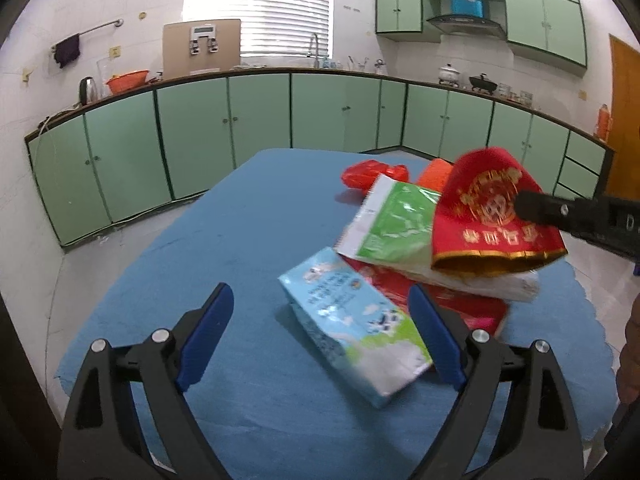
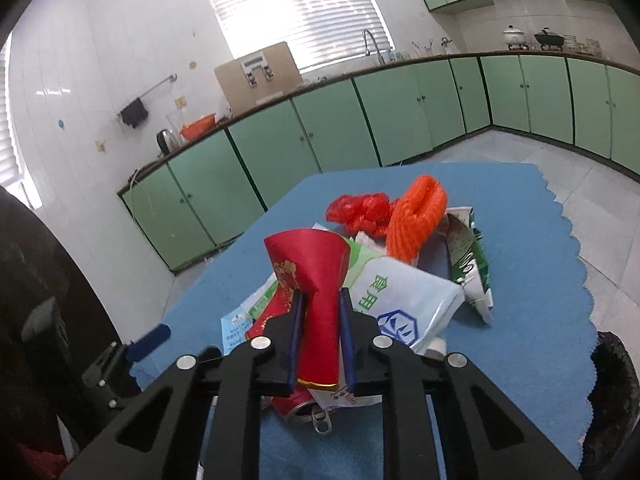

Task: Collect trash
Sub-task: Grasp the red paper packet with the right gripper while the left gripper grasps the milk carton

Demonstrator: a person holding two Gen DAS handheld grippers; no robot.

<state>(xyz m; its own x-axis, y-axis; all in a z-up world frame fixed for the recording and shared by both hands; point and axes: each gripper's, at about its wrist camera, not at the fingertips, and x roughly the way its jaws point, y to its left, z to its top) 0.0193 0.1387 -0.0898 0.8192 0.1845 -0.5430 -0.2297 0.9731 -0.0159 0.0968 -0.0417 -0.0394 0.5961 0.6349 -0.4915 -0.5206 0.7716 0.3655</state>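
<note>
Right wrist: gripper [image 2: 320, 320] pinched on red pouch [image 2: 316, 280], lengthwise along fingers
Left gripper [image 1: 320, 340]: wide open, empty
Milk carton [image 1: 352, 328]: between left fingers, slanted

The right gripper [image 2: 320, 316] points forward and somewhat downward over the blue tablecloth [image 2: 520, 280]; its two blue-padded fingers [image 2: 347, 332] stand close together and pinch the red fabric pouch [image 2: 316, 280] at its narrow middle, the pads pressing it from both sides; the pouch hangs lifted clear of the tablecloth. The left gripper [image 1: 324, 312] also tilts down toward the tablecloth; its blue-padded fingers [image 1: 208, 332] are spread wide, and nothing is pressed between them. In the left wrist view the right gripper reaches in from the right edge, above the tablecloth; in the right wrist view one blue left finger shows at the tablecloth's left edge.
</note>
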